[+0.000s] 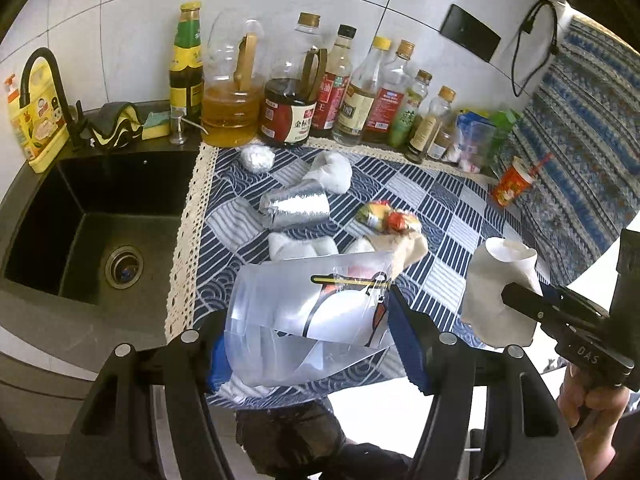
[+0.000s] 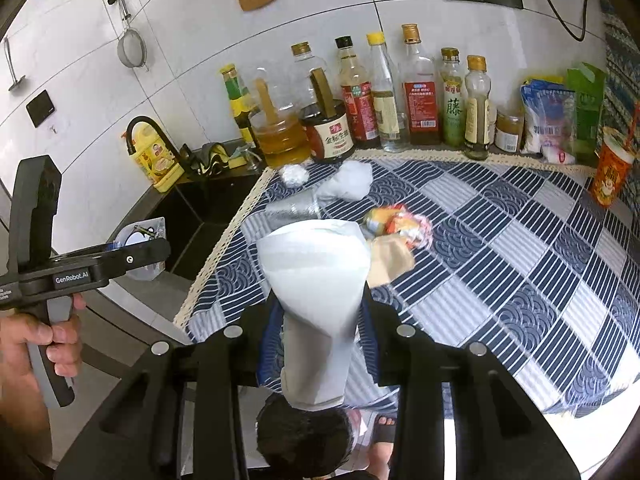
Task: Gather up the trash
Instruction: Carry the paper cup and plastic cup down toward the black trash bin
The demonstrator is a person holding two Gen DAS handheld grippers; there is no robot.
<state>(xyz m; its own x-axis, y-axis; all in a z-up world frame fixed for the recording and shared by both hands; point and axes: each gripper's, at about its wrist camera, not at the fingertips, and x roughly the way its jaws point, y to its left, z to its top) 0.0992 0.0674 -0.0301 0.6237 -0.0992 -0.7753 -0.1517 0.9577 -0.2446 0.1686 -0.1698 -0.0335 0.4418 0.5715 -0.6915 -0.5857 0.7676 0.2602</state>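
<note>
**Mia:** What is the left gripper [image 1: 316, 320] holding?

**Ben:** A clear plastic bag [image 1: 308, 312] with a bit of orange and black print on it. The blue pads are on each side of the bag and press on it. The bag is up off the cloth, near the front edge of the counter.

**Mia:** And the right gripper [image 2: 320, 344]?

**Ben:** It is clamped on a crumpled white paper [image 2: 316, 292]. The paper sticks up between the two fingers like a cone. The fingers are close together.

**Mia:** Is there more trash?

**Ben:** Yes. On the blue and white checked cloth [image 2: 500, 248] lies a see-through plastic cup [image 1: 294, 206] on its side. Just behind it is a white tissue ball [image 1: 332, 172], and a smaller white wad [image 1: 258, 157] sits near the bottles. A shiny snack wrapper [image 1: 388, 218] in yellow and red lies in the middle, touching a brown paper scrap [image 2: 390, 260]. More white tissues [image 1: 300, 246] show just behind the bag.

**Mia:** What else is there?

**Ben:** A row of bottles [image 2: 416, 88] along the white tiled wall. A black sink [image 1: 92, 224] on the left with a black tap [image 1: 44, 80]. An orange cup [image 2: 612, 168] with a straw stands far right.

**Mia:** Where does the trash go?

**Ben:** A dark bin [image 2: 304, 436] sits low down, right under the white paper.
</note>
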